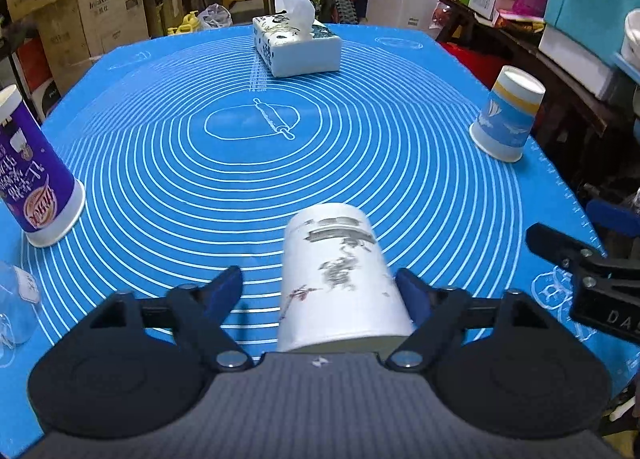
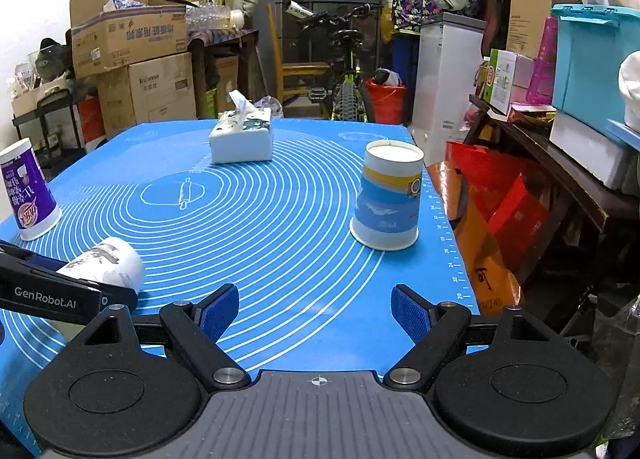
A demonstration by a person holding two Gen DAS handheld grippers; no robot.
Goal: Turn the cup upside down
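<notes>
Clearly my left fingers [image 1: 320, 291] are spread around the white paper cup [image 1: 340, 279], lying at 6 o'clock on the tabletop [image 1: 248, 179]; light, crushable, grip mid-wall gently. Right fingers [image 2: 316, 313] spread, empty.

left gripper [image 2: 52, 291] body showing "GenRobot.AI" | blue mat [image 1: 360, 163] showing "14 cm" on its centre scale | mat edge ruler showing 20, 22, 24

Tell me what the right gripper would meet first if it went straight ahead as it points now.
Probably nothing soon: the right gripper faces bare blue mat. The blue-and-white cup sits right of that line; the tissue box looks left of it, though depth is unclear.
</notes>
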